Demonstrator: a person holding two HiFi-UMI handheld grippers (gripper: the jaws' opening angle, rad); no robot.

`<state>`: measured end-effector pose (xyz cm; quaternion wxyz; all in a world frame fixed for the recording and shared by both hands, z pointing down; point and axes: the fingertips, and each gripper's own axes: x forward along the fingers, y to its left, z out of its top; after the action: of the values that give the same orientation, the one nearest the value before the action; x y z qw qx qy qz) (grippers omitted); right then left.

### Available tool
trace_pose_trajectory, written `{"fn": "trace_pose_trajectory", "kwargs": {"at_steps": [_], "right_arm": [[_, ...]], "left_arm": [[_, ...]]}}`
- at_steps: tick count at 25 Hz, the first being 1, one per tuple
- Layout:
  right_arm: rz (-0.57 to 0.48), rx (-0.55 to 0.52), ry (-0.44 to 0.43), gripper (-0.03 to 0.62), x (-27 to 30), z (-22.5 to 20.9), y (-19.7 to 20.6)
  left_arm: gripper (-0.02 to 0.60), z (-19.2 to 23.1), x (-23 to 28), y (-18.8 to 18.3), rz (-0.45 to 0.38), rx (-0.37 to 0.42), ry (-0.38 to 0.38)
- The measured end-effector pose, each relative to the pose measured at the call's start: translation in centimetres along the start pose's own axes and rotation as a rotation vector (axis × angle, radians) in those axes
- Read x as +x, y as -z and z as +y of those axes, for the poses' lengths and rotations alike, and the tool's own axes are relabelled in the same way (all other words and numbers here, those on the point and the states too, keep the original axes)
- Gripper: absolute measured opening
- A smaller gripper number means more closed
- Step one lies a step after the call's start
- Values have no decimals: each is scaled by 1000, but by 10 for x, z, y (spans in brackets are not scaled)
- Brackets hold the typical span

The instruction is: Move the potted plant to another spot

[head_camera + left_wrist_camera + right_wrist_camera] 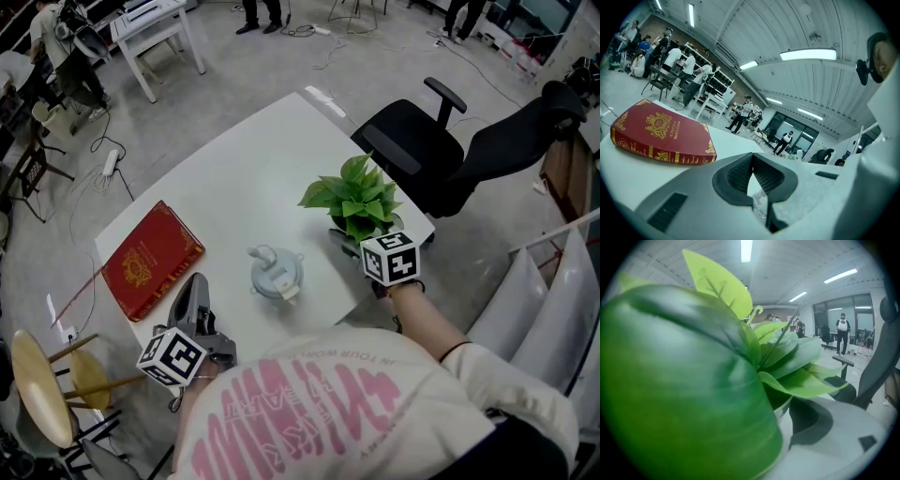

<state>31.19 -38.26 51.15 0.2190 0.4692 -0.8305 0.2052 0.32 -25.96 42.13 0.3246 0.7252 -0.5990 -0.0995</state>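
The potted plant (355, 198) has broad green leaves and stands near the right edge of the white table (253, 169). My right gripper (346, 241) is at the pot's near side, under the leaves. In the right gripper view the plant's leaves (693, 380) fill most of the picture. A piece of the pot's pale rim (788, 407) shows close beside the right finger (816, 421). The other finger is hidden behind a leaf. My left gripper (194, 295) rests low at the table's near-left edge, its fingers (768, 174) together with nothing between them.
A red hardback book (151, 258) lies at the table's left, just ahead of the left gripper. A small grey lidded container (276, 272) sits in the near middle. A black office chair (441, 150) stands past the table's right side. A wooden stool (42, 389) is at the lower left.
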Motion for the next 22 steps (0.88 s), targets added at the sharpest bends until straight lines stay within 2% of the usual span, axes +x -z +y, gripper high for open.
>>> {"fn": "trace_pose_trajectory", "kwargs": {"at_steps": [14, 22], "right_arm": [[5, -13, 50, 511, -3, 1, 5], [9, -64, 80, 511, -1, 5, 2]], "left_arm": [[3, 3, -10, -2, -1, 15, 11], [3, 10, -18, -5, -15, 15, 4]]}}
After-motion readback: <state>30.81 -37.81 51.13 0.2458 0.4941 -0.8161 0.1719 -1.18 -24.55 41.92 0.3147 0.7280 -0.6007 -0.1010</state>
